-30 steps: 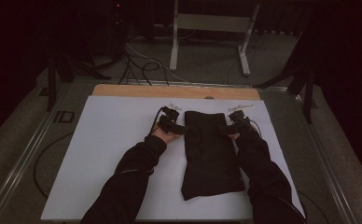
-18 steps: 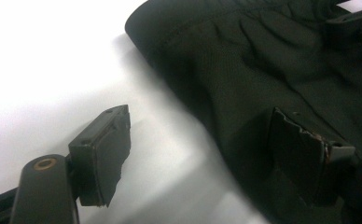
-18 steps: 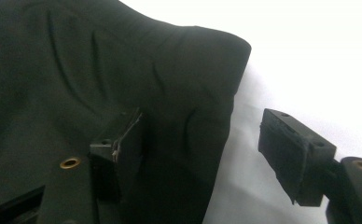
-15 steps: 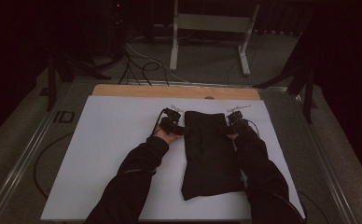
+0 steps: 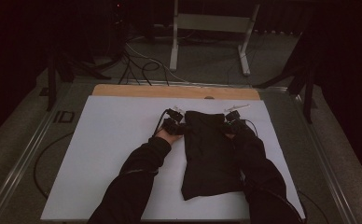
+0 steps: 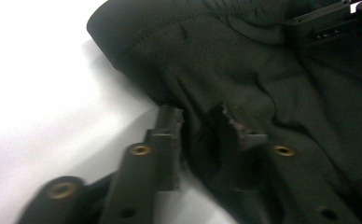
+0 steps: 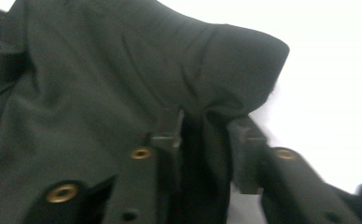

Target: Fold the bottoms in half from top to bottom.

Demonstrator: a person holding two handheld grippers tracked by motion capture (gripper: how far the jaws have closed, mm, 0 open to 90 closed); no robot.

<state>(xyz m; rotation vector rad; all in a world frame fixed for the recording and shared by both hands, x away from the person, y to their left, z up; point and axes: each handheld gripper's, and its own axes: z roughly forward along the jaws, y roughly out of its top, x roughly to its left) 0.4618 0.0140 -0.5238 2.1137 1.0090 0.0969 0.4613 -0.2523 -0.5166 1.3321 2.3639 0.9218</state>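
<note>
Both grippers pinching far corners of black garment [image 5: 212, 156], jaws just closing on cloth: left gripper [image 5: 178, 122], right gripper [image 5: 229, 122]. Garment's long axis running back toward person.

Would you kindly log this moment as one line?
left gripper: closing on black garment edge | right gripper: closing on opposite edge | garment flat on white table

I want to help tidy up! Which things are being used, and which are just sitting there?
Being used: black cloth, pinched at its far corners by the left gripper and right gripper, on the white table.

Just there: floor cables, metal stand.
</note>
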